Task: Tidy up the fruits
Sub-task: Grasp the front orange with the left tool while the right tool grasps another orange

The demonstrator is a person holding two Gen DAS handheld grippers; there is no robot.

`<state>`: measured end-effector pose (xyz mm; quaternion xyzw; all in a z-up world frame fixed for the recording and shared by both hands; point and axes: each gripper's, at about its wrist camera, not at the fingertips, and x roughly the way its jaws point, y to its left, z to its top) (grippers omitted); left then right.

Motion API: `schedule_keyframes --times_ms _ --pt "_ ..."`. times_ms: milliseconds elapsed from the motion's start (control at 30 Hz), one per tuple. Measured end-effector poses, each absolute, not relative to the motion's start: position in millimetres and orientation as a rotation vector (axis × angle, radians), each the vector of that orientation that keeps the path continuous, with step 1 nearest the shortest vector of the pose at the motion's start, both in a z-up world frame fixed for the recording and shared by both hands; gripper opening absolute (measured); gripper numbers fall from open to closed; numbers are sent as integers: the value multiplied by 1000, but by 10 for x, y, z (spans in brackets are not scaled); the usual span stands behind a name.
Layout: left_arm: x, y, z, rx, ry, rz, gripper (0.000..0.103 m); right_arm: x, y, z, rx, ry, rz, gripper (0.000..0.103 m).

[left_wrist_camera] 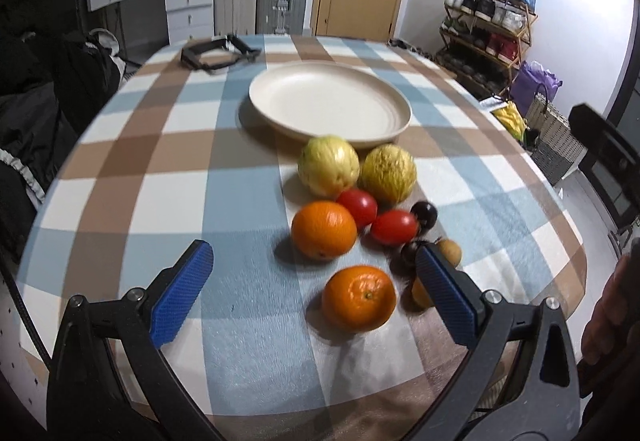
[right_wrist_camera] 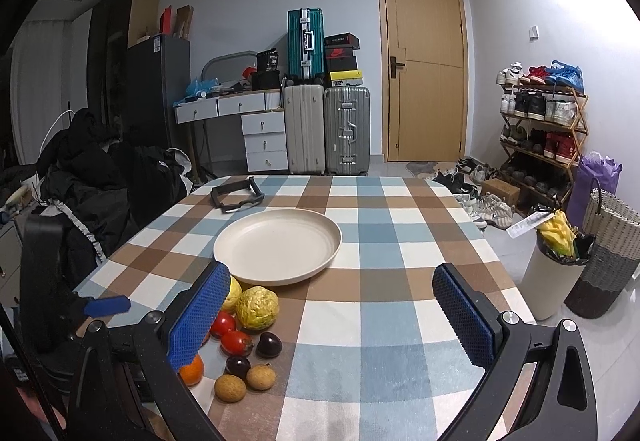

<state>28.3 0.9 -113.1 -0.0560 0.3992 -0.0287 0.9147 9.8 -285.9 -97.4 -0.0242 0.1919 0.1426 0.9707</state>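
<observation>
A cream plate (left_wrist_camera: pixel 280 97) (right_wrist_camera: pixel 248 241) lies bare on the checked tablecloth. In front of it a cluster of fruit rests on the cloth: two yellow-green fruits (left_wrist_camera: pixel 329 166) (right_wrist_camera: pixel 257 307), two oranges (left_wrist_camera: pixel 323 230), two red tomatoes (left_wrist_camera: pixel 394 226) (right_wrist_camera: pixel 236 342), two dark plums (right_wrist_camera: pixel 269 345) and small brown fruits (right_wrist_camera: pixel 261 377). My left gripper (left_wrist_camera: pixel 314 259) hangs open just above the nearer orange (left_wrist_camera: pixel 359 298), holding nothing. My right gripper (right_wrist_camera: pixel 331 285) is open over bare cloth to the right of the fruit; its left finger (right_wrist_camera: pixel 199 315) hides part of the cluster.
A black frame-like object (left_wrist_camera: pixel 218 53) (right_wrist_camera: pixel 237 197) lies at the table's far left. Dark clothing (right_wrist_camera: pixel 100 177) is heaped left of the table. A white bin (right_wrist_camera: pixel 552 281) and woven basket (right_wrist_camera: pixel 608 253) stand on the floor at the right. A hand (left_wrist_camera: pixel 608 317) shows at the right edge.
</observation>
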Motion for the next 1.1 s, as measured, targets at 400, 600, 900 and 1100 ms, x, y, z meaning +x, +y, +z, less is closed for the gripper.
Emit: schedule_keyframes --times_ms 400,600,900,1100 --pt "283 16 -1288 -165 913 -154 78 167 -2842 -1050 -46 413 298 103" --pt "238 -34 -1296 -199 932 -229 42 173 -2817 -1078 -47 423 306 103" --pt "113 17 -1249 -251 901 -274 38 198 -2720 -1149 -72 456 334 103" --pt "22 280 -1145 -304 848 -258 38 258 -2598 -1200 -67 488 392 103"
